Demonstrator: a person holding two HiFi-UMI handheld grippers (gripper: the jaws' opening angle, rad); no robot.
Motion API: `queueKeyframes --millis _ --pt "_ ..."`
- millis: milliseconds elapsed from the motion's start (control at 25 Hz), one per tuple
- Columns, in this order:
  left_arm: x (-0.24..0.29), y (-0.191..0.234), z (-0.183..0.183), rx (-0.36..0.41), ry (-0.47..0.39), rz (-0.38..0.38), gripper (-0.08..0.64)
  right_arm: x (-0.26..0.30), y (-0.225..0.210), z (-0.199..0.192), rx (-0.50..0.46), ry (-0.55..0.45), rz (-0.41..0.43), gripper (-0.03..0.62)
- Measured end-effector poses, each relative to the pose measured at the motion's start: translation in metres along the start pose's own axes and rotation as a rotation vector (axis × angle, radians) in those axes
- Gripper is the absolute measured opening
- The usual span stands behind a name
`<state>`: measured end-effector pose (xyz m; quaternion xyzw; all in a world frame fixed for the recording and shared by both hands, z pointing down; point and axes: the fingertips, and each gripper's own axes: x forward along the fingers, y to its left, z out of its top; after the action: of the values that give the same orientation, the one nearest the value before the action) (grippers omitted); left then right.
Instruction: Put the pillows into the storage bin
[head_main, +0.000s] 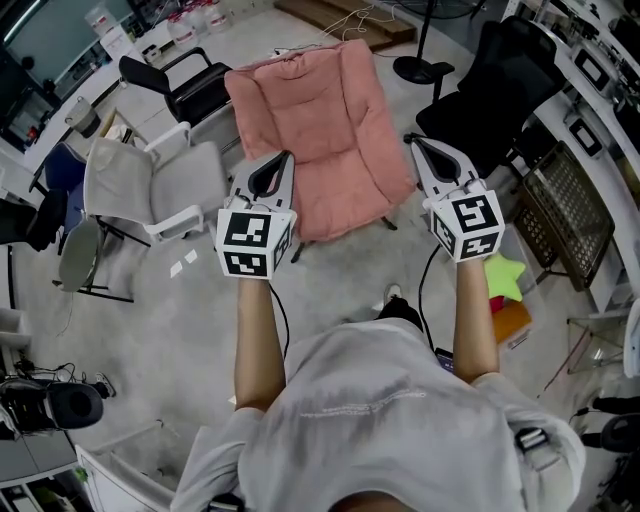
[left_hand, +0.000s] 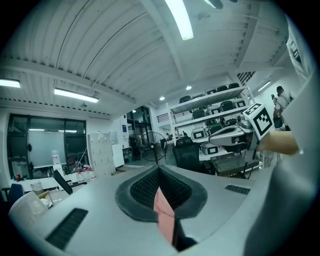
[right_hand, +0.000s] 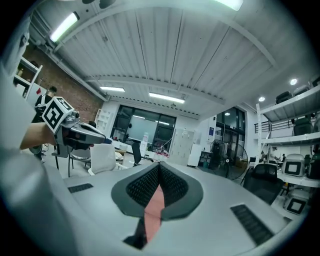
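A workroom with a pale grey concrete floor (head_main: 180, 330) has desks along its left and right sides. In the middle of it, a little to the far side, a large pink quilted square pillow (head_main: 320, 130) hangs spread between the two grippers. Whether its near edge rests on anything cannot be told.

The left gripper (head_main: 280, 162) has its jaws closed on the pillow's left edge. In the left gripper view a strip of pink fabric is pinched between the ribbed black pads (left_hand: 145, 187). The right gripper (head_main: 418, 145) has its jaws closed on the right edge in the same way, with pink fabric squeezed between its pads (right_hand: 172, 187). Both grippers point away from the person, whose bare forearms reach out from a grey shirt (head_main: 400, 420) at the near edge.

Just left of the pillow stands a white-grey armchair (head_main: 150, 185), and beyond it a black office chair (head_main: 185, 85). To the right stand a black padded office chair (head_main: 490, 90) and a black wire-mesh basket (head_main: 565, 215). A yellow-green star-shaped soft toy (head_main: 505, 278) lies near the right forearm.
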<state>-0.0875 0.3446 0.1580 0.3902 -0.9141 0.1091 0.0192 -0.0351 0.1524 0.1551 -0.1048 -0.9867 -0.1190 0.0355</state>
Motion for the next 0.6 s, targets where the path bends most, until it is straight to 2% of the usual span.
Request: queueKeyframes --millis 600 --pt "0.0021 0.0003 0.0 0.0 -0.006 0.003 0.017 -0.0041 -0.0058 -0.0076 -0.009 0.017 0.005 0.025"
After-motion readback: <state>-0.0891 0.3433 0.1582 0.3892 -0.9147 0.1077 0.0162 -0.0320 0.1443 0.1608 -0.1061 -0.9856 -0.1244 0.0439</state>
